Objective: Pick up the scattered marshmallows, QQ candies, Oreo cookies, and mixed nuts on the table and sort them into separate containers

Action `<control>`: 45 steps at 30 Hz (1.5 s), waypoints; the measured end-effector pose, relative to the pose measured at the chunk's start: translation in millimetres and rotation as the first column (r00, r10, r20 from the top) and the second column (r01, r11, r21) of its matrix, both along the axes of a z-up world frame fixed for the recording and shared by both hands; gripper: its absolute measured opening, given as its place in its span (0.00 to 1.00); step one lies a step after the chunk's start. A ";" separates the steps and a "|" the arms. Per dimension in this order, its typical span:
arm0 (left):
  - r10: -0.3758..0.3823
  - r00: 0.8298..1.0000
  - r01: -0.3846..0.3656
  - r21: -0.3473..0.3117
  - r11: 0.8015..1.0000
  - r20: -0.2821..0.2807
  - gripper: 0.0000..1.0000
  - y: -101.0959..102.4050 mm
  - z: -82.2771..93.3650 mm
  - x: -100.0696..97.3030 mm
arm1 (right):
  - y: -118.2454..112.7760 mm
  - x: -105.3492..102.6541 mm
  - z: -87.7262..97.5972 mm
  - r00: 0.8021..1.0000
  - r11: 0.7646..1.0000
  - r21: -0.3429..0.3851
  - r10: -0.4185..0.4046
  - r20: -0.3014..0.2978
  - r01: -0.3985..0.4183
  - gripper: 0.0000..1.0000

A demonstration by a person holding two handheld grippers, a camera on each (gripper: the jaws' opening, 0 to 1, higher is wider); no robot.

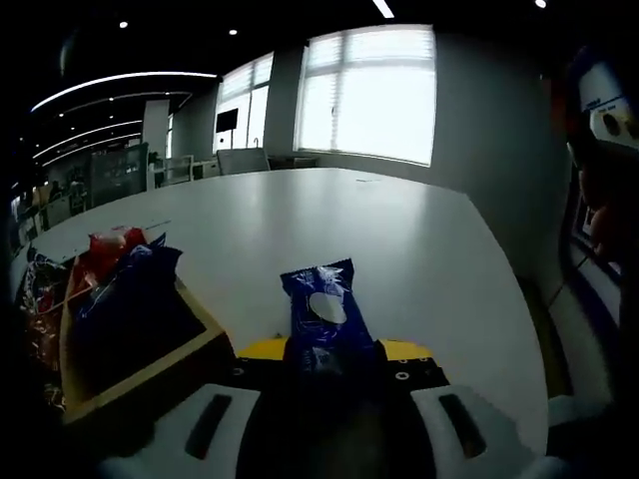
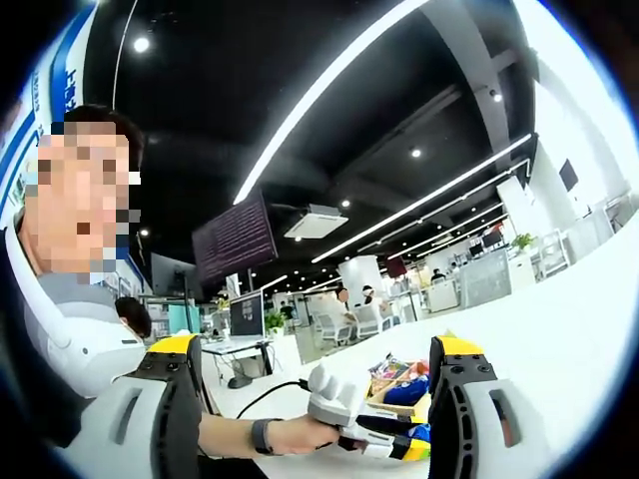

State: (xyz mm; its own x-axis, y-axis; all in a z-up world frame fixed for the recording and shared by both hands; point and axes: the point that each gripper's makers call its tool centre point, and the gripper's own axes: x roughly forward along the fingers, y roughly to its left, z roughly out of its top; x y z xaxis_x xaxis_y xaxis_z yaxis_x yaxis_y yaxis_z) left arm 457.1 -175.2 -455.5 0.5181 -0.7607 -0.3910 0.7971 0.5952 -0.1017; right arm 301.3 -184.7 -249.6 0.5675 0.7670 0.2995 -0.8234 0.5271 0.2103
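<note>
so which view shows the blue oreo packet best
The left gripper view: the blue packet stands clamped between that gripper's jaws, white logo facing the camera. The right gripper view shows just a blue sliver at the other gripper's tip.

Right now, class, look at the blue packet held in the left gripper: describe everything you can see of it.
The blue packet is a glossy plastic wrapper, crinkled, with a white oval patch on its face and a crimped top edge. It points away from the camera, its near end clamped between the yellow-tipped jaws of the left gripper. It is held above the white table, right of the wooden tray holding other packets. Its print is too blurred to read.
</note>
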 end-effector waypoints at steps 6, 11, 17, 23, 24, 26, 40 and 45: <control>-0.003 1.000 0.003 -0.008 1.000 0.018 0.36 4.0 0.3 -4.0 | 0.9 -0.2 0.3 1.000 1.000 0.000 0.001 0.000 -0.001 0.90; -0.016 1.000 0.017 -0.043 0.999 0.011 0.36 7.9 3.7 -9.1 | 2.4 -1.6 -0.3 1.000 1.000 -0.005 0.004 0.000 -0.004 0.90; -0.040 0.999 0.039 -0.101 0.994 -0.008 0.36 13.8 11.3 -22.5 | 3.8 -2.8 -0.5 1.000 1.000 -0.005 0.009 0.001 -0.009 0.90; -0.027 0.999 0.030 -0.117 0.993 0.026 0.36 32.1 21.5 -31.1 | 6.1 -3.7 -1.1 1.000 1.000 -0.010 0.016 0.003 -0.016 0.90; -0.025 0.999 0.029 -0.121 0.992 0.029 0.36 35.8 22.9 -32.7 | 6.0 -3.5 -1.0 1.000 1.000 -0.010 0.016 0.004 -0.016 0.90; -0.024 0.999 0.028 -0.118 0.993 0.039 0.36 43.9 25.7 -37.7 | 6.3 -2.8 -0.9 1.000 1.000 -0.007 0.016 0.002 -0.016 0.90; -0.022 0.988 0.043 -0.135 0.990 0.155 0.36 82.2 41.0 -60.3 | 12.7 -1.2 -4.4 1.000 0.999 -0.025 0.022 -0.006 -0.022 0.90; -0.031 0.981 0.052 -0.106 0.993 0.190 0.36 96.4 36.8 -67.0 | 18.1 -0.6 -9.5 0.999 0.999 -0.035 0.040 -0.012 -0.040 0.90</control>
State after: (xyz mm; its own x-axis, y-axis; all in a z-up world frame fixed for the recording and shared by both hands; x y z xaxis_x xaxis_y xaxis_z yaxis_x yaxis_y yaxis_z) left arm 390.2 -78.8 -418.7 0.5415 -0.8159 -0.2025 0.8319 0.5548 -0.0109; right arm 300.7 -166.6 -259.1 0.5394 0.7991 0.2655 -0.8416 0.5013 0.2010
